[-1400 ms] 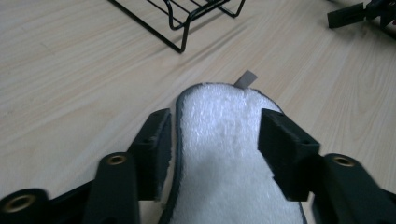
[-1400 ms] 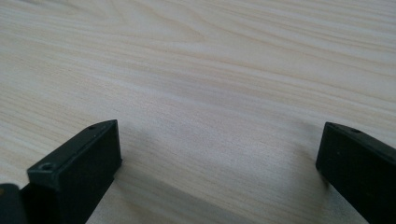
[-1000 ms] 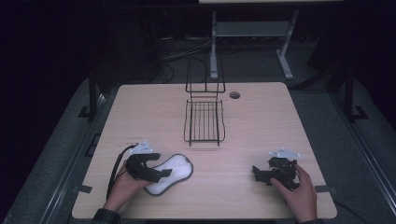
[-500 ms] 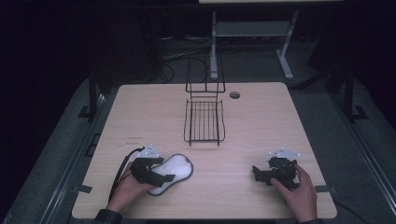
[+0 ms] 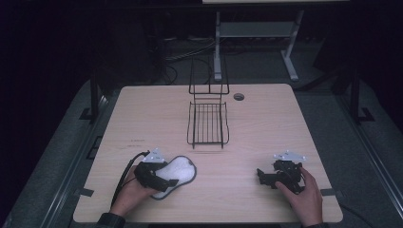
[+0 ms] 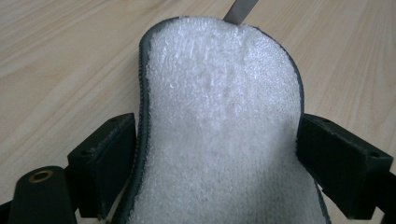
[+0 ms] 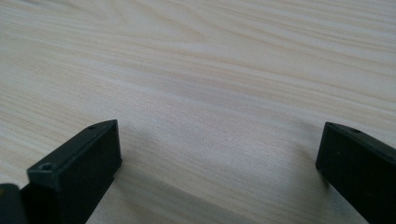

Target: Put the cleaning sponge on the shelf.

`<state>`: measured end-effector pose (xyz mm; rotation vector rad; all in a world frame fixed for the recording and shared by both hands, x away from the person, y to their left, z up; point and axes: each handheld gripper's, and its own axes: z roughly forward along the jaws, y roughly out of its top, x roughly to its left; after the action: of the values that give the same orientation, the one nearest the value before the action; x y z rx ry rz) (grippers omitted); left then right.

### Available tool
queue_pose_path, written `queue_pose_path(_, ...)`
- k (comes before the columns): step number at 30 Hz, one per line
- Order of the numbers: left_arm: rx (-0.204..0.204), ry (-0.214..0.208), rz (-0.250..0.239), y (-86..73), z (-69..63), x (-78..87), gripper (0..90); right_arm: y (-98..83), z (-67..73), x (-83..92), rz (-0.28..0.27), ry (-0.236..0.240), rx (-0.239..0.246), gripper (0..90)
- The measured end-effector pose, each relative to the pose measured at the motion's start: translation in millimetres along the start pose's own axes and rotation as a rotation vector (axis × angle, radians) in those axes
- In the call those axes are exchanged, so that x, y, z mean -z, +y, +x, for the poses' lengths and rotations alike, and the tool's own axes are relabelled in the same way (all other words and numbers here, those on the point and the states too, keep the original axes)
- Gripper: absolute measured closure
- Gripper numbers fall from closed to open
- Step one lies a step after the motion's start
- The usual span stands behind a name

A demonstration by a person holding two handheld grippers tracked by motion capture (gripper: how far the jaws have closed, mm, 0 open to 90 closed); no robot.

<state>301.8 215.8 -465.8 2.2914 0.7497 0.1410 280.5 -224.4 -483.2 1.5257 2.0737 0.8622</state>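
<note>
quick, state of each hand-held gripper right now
Left hand-held gripper: jaws on either side of the white fleecy insole, closed on it.
Right hand-held gripper: open, nothing between the jaws, just bare table.

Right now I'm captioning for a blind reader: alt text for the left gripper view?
A white terry slipper with a dark rim lies sole-side up on a light wooden table, between the left gripper's two black jaws, which flank its sides.
</note>
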Motion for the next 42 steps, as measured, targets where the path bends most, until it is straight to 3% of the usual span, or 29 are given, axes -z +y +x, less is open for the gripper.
queue_pose_path(8,-0.014,0.040,0.041,4.4,-5.7,-2.0,12.7,-0.1,0.0,0.0,0.000,0.000,0.000,0.0)
queue_pose_path(24,-0.033,-0.003,0.062,9.5,-3.9,5.9,24.6,0.0,0.0,0.0,0.000,0.000,0.001,0.0)
queue_pose_path(34,-0.029,-0.024,0.002,11.6,-0.3,21.8,45.6,0.0,0.0,0.0,0.000,0.001,0.000,0.0)
queue_pose_path(42,-0.019,-0.058,-0.041,14.0,1.1,31.9,56.9,0.0,0.0,0.0,0.000,0.000,0.000,0.0)
